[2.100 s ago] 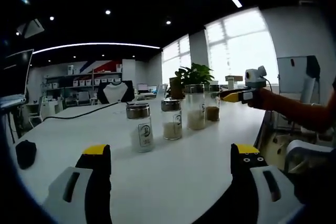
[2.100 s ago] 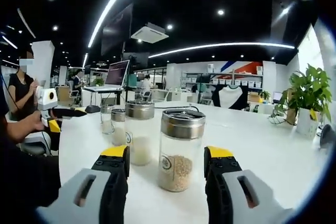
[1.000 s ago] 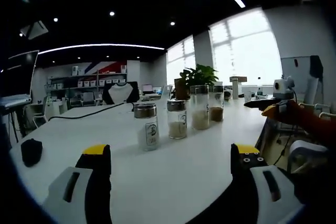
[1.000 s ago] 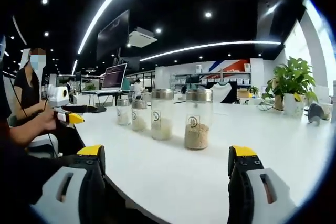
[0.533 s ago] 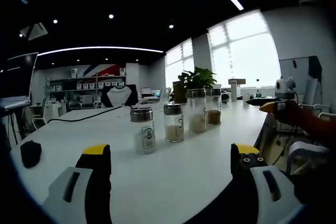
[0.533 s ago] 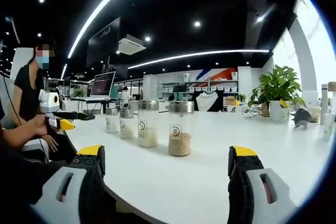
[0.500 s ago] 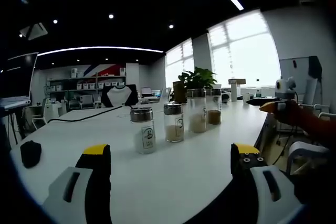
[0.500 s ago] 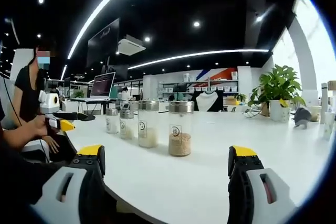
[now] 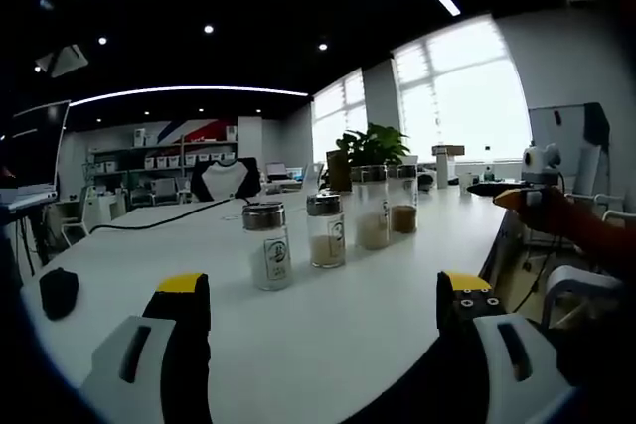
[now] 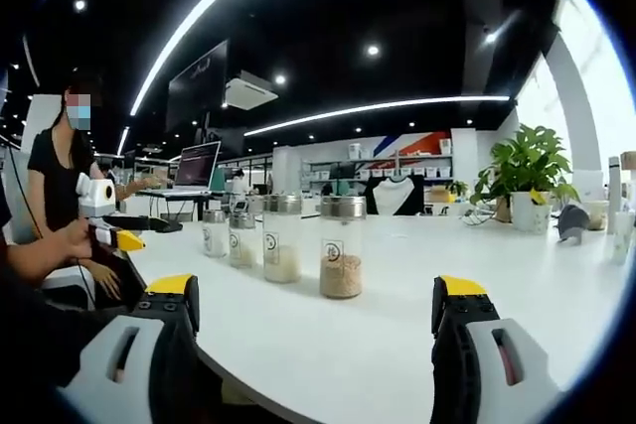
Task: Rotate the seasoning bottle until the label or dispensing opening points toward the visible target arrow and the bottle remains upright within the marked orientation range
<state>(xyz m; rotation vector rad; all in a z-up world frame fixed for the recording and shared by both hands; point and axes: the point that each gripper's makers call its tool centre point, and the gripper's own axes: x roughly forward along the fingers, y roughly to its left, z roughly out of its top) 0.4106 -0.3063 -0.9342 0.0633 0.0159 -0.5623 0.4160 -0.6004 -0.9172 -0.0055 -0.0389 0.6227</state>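
In the left gripper view, the left gripper (image 9: 323,305) hangs released, its jaws spread wide over the near edge of the white table (image 9: 328,325), and four glass seasoning bottles stand upright in a row well ahead, the nearest (image 9: 267,245) holding something white. In the right gripper view, the right gripper (image 10: 313,310) is likewise spread and holding nothing, with the brown-filled seasoning bottle (image 10: 343,247) nearest it. No target arrow can be made out, so I judge a good turn means closing squarely on the body under the metal cap and twisting about the bottle's own axis without tipping.

White table (image 9: 328,315). Potted plant (image 10: 530,171) at 3 o'clock in the right gripper view. Small black object (image 9: 58,290) at 9 o'clock on the table. Laptop (image 10: 194,166) on a far desk, 10 o'clock.
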